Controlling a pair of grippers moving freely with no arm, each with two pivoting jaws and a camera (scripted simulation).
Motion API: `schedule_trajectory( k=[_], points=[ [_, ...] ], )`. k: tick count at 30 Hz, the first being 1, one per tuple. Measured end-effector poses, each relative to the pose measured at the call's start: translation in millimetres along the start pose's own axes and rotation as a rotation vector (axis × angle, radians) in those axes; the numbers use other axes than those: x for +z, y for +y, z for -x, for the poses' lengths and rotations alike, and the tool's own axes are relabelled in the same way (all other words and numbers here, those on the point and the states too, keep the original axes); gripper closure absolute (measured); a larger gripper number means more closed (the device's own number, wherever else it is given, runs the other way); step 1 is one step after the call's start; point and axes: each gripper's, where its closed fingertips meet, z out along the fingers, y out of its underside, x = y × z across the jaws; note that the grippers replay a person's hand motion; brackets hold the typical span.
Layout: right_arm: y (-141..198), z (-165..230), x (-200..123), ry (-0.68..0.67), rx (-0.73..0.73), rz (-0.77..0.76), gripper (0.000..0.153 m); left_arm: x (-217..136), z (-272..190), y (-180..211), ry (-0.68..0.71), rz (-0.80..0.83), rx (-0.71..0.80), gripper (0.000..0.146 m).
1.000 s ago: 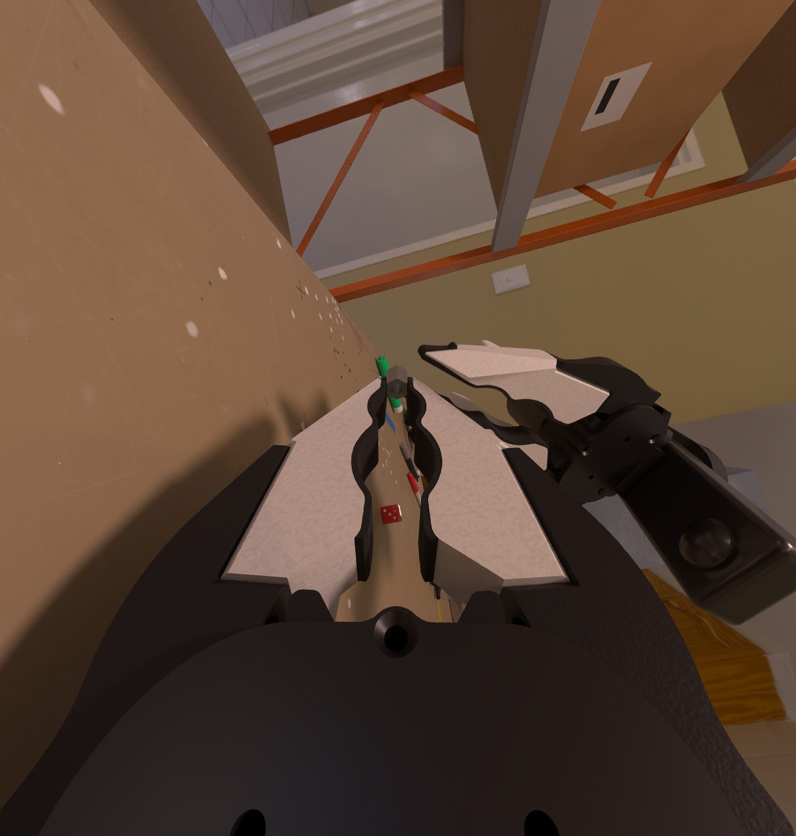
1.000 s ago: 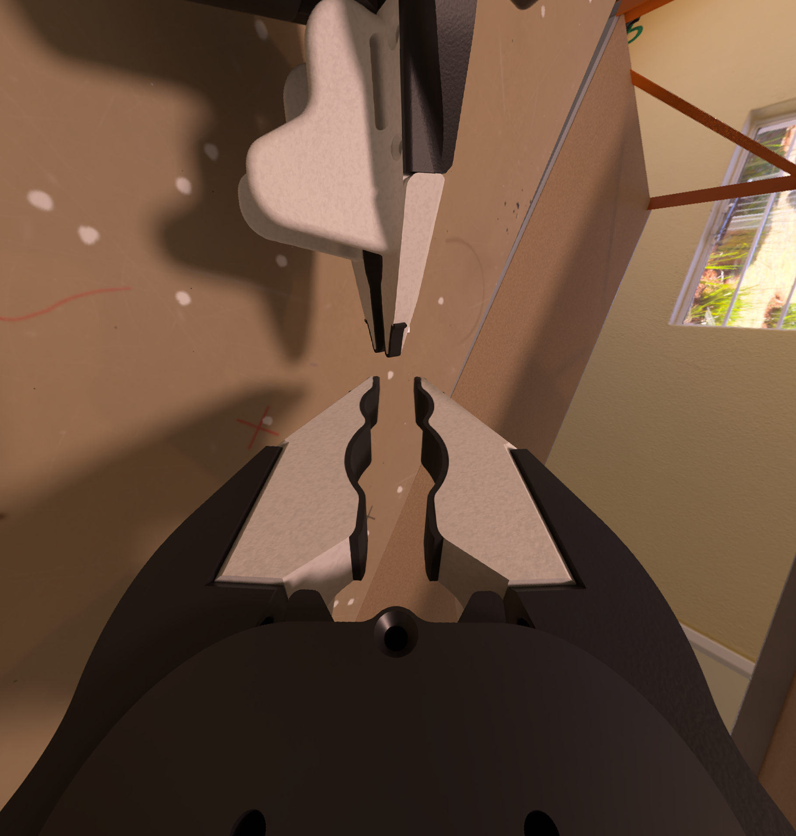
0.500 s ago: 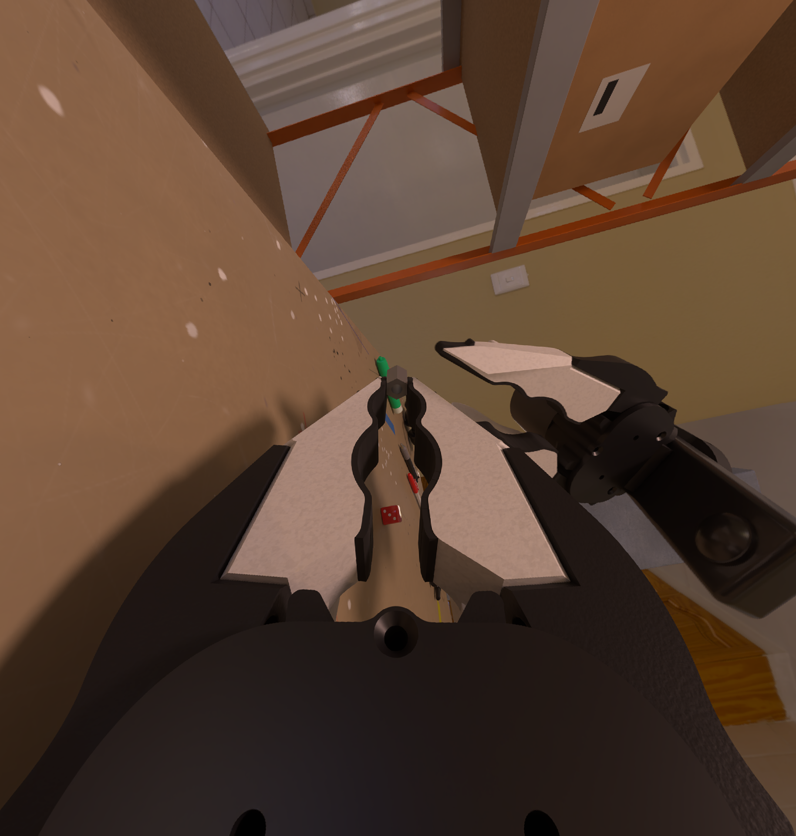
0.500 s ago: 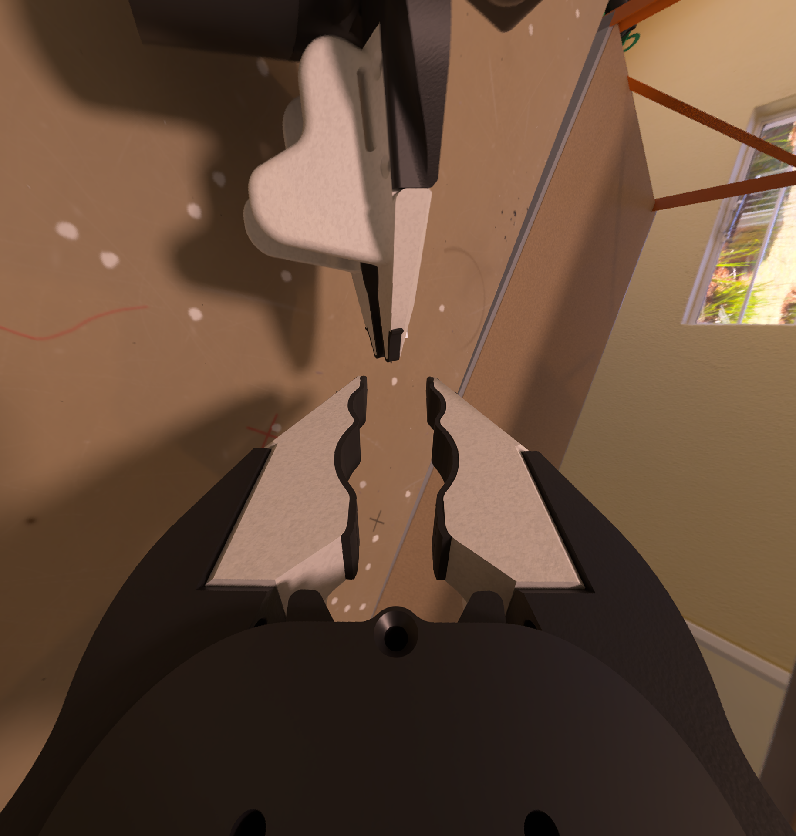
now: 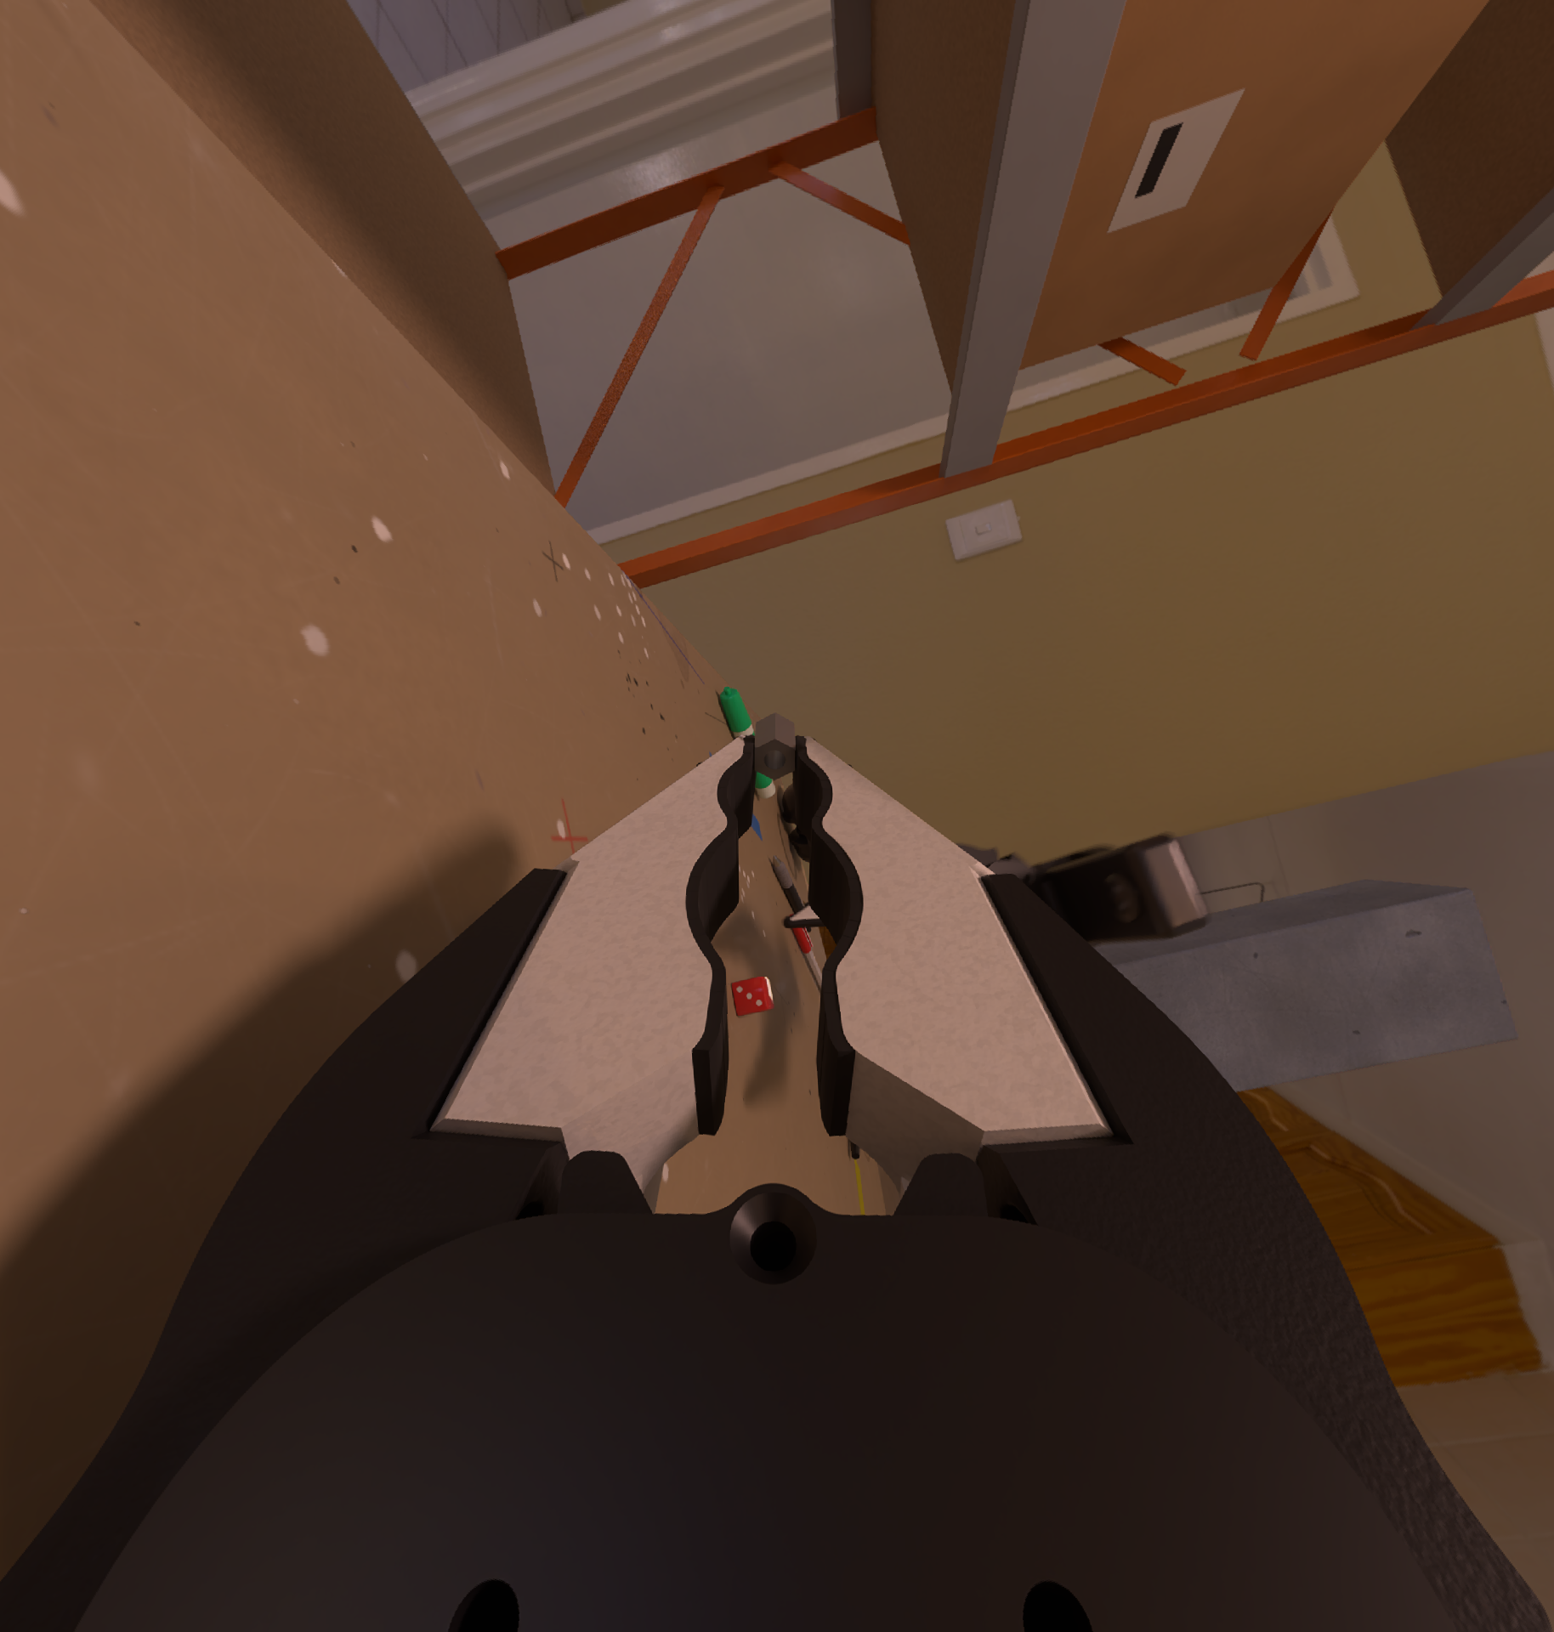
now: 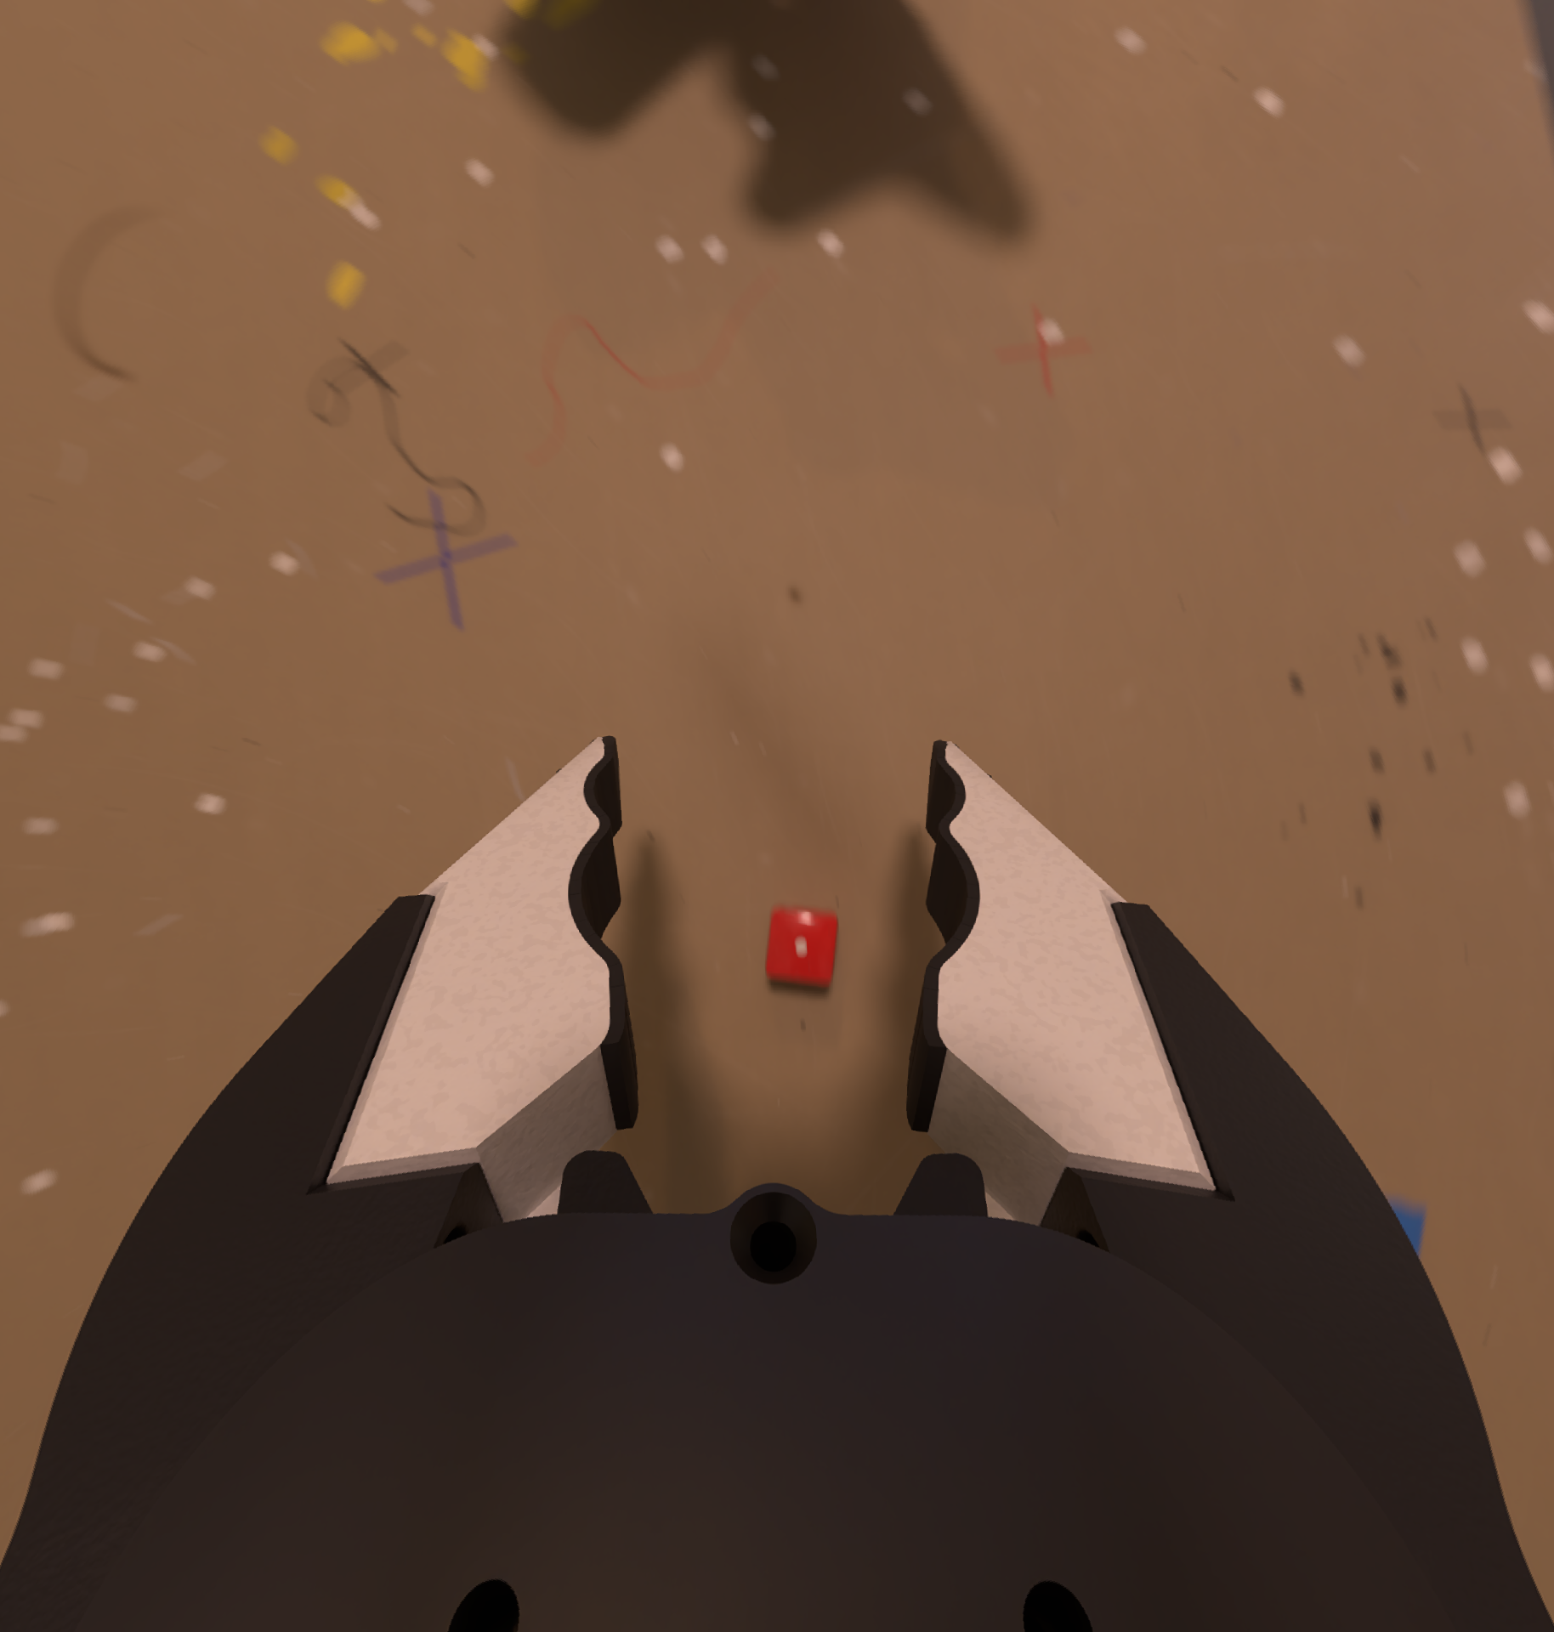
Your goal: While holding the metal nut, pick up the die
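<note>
In the left wrist view, our left gripper (image 5: 773, 751) is pinching the metal nut (image 5: 774, 740) at its very fingertips, jaws narrowed onto it — we are keeping it raised off the brown tabletop (image 5: 226, 618) so the other side can work. Through the gap the red die (image 5: 751, 995) is lying on the board, beyond it a green-capped marker (image 5: 735, 711).

In the right wrist view, our right gripper (image 6: 773, 751) is spreading wide and empty, looking straight down — the die (image 6: 801, 946) is sitting between the fingers, touching neither, seemingly lined up for a descent and close.
</note>
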Motion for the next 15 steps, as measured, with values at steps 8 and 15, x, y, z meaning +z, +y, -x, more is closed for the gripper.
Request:
schedule_trajectory(
  k=[8,15],
  points=[
    [47,-17,-10,0.334,-0.021,-0.291,0.095,2,-8,6,0.020,0.020,0.013,0.139],
    [60,-8,2,0.203,-0.025,-0.205,0.111,3,-10,10,0.028,0.035,0.021,0.139]
  ],
)
